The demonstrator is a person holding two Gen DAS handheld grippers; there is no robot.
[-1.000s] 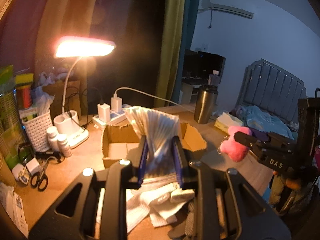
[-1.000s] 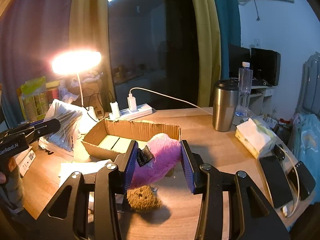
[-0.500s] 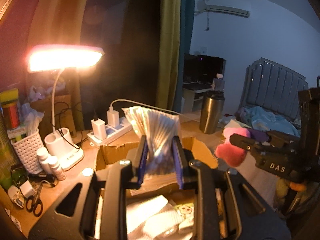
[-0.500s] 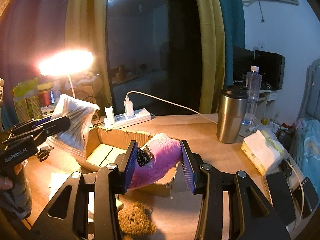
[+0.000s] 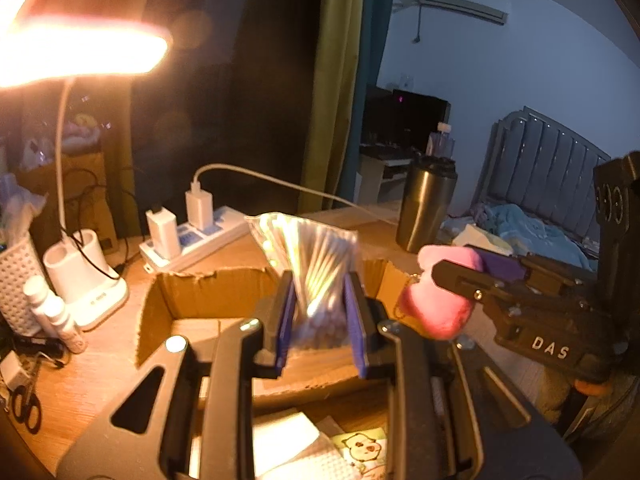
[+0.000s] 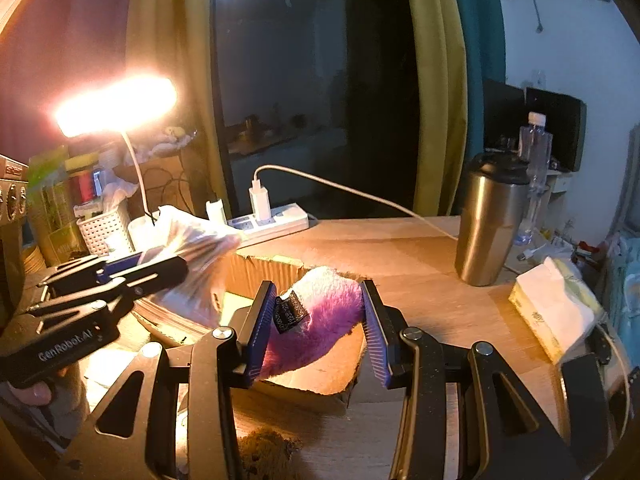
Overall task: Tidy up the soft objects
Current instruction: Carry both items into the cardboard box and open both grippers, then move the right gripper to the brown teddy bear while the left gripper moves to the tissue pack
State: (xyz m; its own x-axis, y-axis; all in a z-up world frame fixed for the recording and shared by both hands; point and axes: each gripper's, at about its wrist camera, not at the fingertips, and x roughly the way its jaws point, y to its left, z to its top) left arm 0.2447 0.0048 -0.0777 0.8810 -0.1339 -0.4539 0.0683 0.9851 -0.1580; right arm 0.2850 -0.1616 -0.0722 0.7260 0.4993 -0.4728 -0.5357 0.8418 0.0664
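Left gripper (image 5: 318, 316): jaws pinched a clear bag of cotton swabs (image 5: 316, 268), held above the open cardboard box (image 5: 192, 292).
Right gripper (image 6: 318, 320): jaws clamped a pink plush toy (image 6: 320, 320), held over the box's right end.
Around the box: desk lamp (image 5: 80, 52) and white basket (image 5: 14, 280) toward the table's left edge; power strip (image 6: 272, 222) behind the box; steel tumbler (image 6: 490, 224) and tissue pack (image 6: 554, 316) toward the right edge.
Left view only: scissors (image 5: 26, 408) at the left edge, white cloths (image 5: 288, 440) below the gripper.
Right view only: brown fuzzy item (image 6: 268, 454) on the table in front of the box.
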